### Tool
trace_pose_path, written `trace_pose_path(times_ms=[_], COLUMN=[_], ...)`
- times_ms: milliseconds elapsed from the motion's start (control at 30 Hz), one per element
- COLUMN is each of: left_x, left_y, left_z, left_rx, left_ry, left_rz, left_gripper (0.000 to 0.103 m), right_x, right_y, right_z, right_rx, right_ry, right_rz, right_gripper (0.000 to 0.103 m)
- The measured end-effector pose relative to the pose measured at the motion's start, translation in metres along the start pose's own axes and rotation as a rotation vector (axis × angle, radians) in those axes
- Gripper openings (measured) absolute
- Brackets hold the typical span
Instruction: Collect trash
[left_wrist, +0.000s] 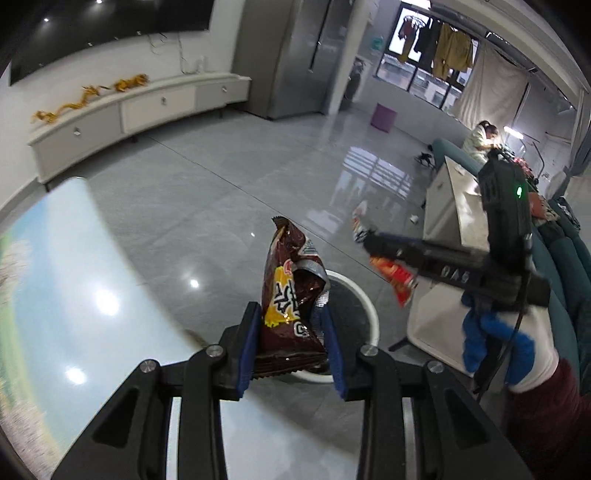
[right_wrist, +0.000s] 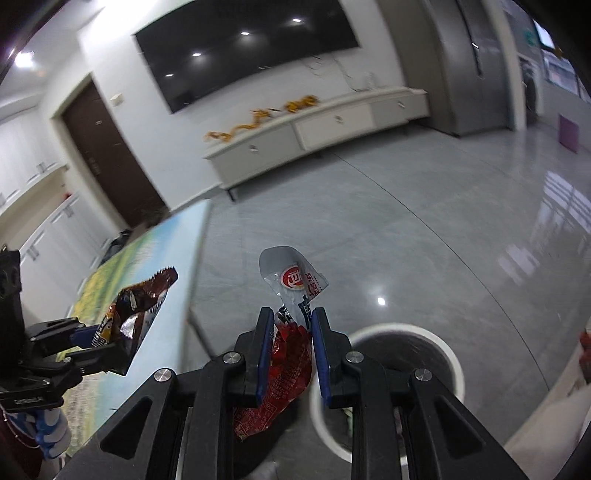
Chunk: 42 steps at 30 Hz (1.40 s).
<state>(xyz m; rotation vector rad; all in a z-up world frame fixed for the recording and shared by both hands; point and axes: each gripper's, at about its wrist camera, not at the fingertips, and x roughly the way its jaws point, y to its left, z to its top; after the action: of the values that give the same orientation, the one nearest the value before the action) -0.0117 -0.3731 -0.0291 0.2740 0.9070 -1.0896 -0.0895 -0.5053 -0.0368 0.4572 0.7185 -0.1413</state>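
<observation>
The left gripper (left_wrist: 291, 347) is pinching a crumpled dark brown snack bag (left_wrist: 291, 299) between its blue pads; the bag stands up at the lower centre of the left wrist view, glossy, with a yellow patch of bold lettering, a torn silver inside showing near its top right, and a serrated sealed edge at the bottom. Just behind it, lower centre-right, sits a round white-rimmed trash bin (left_wrist: 369, 306) with a dark liner, on the grey tiled floor (left_wrist: 221, 177).

The right gripper (right_wrist: 290, 354) is clamped on a red and white snack wrapper (right_wrist: 291, 332): the lower part is wrinkled red foil with fine print, the upper part a torn white flap carrying a round red logo. In that view the bin (right_wrist: 452, 358) lies at the lower right, and the glossy table (right_wrist: 173, 266) with a landscape print runs along the left. A long white TV cabinet (right_wrist: 332, 129) lines the far wall at the top.
</observation>
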Motion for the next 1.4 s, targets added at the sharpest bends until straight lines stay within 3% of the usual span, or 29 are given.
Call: trace_pose_path(times_ms=[200, 267, 333, 400, 467, 667, 867, 967, 1400], left_x=[0.052, 0.067, 0.080, 0.084, 0.085, 0.068, 0.018, -0.011, -0.162], left_y=[-0.027, -0.031, -0.033, -0.031, -0.032, -0.026, 0.000, 0.014, 0.098], left_z=[0.018, 0.021, 0.023, 0.023, 0.021, 0.018, 0.002, -0.011, -0.084], left_rx=[0.011, 0.006, -0.021, -0.043, -0.053, -0.047, -0.054, -0.066, -0.250], left_ry=[0.060, 0.079, 0.092, 0.096, 0.099, 0.072, 0.002, -0.042, -0.273], left_rz=[-0.032, -0.037, -0.061, -0.081, -0.089, -0.037, 0.099, 0.173, 0.566], left_gripper=[0.034, 0.042, 0.059, 0.060, 0.060, 0.061, 0.061, 0.067, 0.071], right_x=[0.016, 0.018, 0.022, 0.024, 0.025, 0.018, 0.015, 0.013, 0.004], right_y=[-0.047, -0.060, -0.071, -0.080, -0.085, -0.088, -0.064, -0.037, 0.139], right_z=[-0.013, -0.018, -0.023, -0.028, -0.032, -0.038, -0.026, -0.017, 0.005], right_rx=[0.085, 0.103, 0.124, 0.141, 0.153, 0.172, 0.131, 0.090, -0.159], right_ry=[0.045, 0.057, 0.072, 0.084, 0.089, 0.083, 0.055, 0.035, -0.055], right_rz=[-0.047, -0.061, -0.081, -0.100, -0.118, -0.130, -0.098, -0.065, 0.110], right_gripper=[0.021, 0.023, 0.023, 0.026, 0.037, 0.041, 0.046, 0.048, 0.066])
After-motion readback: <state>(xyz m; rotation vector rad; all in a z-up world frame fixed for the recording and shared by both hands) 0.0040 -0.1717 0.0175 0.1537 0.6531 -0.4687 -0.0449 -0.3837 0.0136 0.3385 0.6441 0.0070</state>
